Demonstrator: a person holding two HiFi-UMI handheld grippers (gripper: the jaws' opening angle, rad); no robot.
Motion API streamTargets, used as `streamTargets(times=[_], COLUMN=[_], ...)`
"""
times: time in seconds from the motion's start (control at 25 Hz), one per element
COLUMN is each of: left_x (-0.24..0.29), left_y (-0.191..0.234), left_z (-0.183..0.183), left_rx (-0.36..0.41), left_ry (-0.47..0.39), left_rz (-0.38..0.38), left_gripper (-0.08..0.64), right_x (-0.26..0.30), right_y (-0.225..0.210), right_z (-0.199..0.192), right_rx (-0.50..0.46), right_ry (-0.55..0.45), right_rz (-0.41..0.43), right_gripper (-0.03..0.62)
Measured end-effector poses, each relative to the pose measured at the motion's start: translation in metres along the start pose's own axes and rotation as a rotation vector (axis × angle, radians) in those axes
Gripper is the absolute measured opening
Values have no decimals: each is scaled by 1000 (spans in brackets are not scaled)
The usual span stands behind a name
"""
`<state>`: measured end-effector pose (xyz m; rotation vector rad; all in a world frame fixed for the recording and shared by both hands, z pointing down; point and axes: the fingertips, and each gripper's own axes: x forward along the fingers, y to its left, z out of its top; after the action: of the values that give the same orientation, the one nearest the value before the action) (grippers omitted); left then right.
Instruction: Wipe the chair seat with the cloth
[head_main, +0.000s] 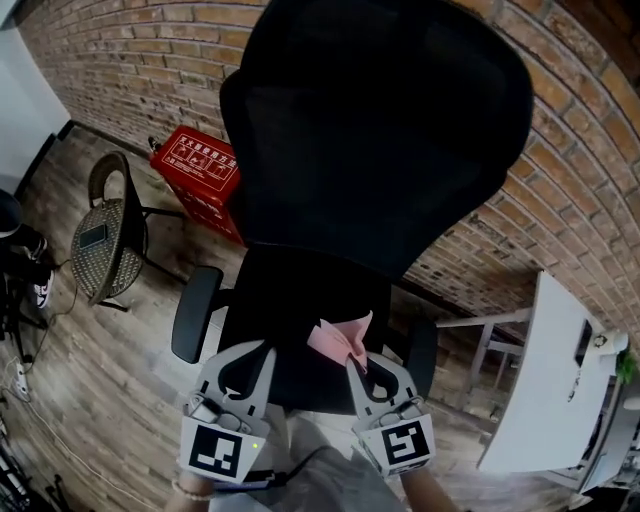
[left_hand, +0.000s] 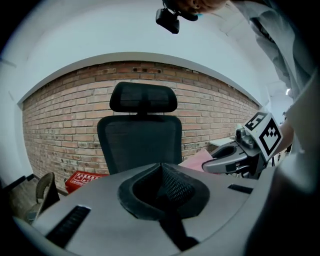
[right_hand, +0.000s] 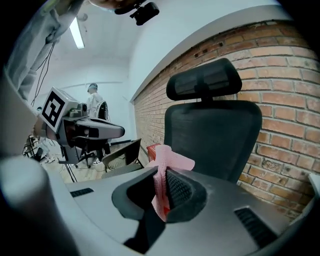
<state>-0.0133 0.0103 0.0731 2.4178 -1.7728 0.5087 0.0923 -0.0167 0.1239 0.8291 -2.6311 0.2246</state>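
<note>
- The chair seat (head_main: 290, 300) lies straight below me. The tall backrest (head_main: 380, 130) closes its far side, with one armrest (head_main: 195, 310) at the left and a second armrest (head_main: 422, 345) at the right. The seat's middle is bare.
- The brick wall (head_main: 120, 60) runs behind the backrest. A red box (head_main: 195, 165) stands against that wall, and a wicker chair (head_main: 105, 235) stands on the wooden floor (head_main: 90, 370) to the left. Both are clear of the office chair, with open floor between the wicker chair and the near armrest.
- A white counter (head_main: 545, 380) stands off to the right, apart from the second armrest.
- Both tools and my own clothing cover the seat's near edge. In the head view the dark seat and backrest run together, so I cannot trace where they meet. The print on the red box is too small for me to read.
- The left tool (head_main: 248, 352) hangs over the seat's front left with its jaws pressed together and nothing between them. I cannot tell whether it touches the seat.
- The right tool (head_main: 362, 368) is beside it, near but apart, over the seat's front right. Its jaws pinch the pink cloth (head_main: 340, 340).
- The cloth rises out of the jaws as a folded flap towards the backrest. I cannot tell whether it touches the seat.
</note>
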Motion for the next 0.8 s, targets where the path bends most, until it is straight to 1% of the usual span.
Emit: streamTargets(times=[0.12, 0.24, 0.32, 0.4, 0.48, 0.64, 0.8], left_x=[21, 39, 52, 65, 76, 89, 103], left_y=[9, 21, 30, 37, 42, 55, 73], left_z=[-29, -62, -85, -110, -138, -187, -225], left_rx=[-35, -33, -49, -82, -102, -141, -128], left_ry=[26, 57, 78, 100, 123, 154, 164], left_rz=[-12, -25, -19, -12, -4, 21, 50], left_gripper=[18, 18, 18, 18, 18, 18, 18], right_x=[33, 67, 91, 112, 134, 178, 224], right_y=[-6, -7, -9, -13, -15, -7, 2], right_z=[-20, -40, -49, -59, -74, -103, -126], right_rx=[14, 17, 46, 71, 79, 75, 39], right_ry=[37, 84, 81, 78, 82, 99, 114], right_rz=[2, 18, 32, 37, 43, 75, 120], right_gripper=[55, 55, 55, 55, 55, 55, 55])
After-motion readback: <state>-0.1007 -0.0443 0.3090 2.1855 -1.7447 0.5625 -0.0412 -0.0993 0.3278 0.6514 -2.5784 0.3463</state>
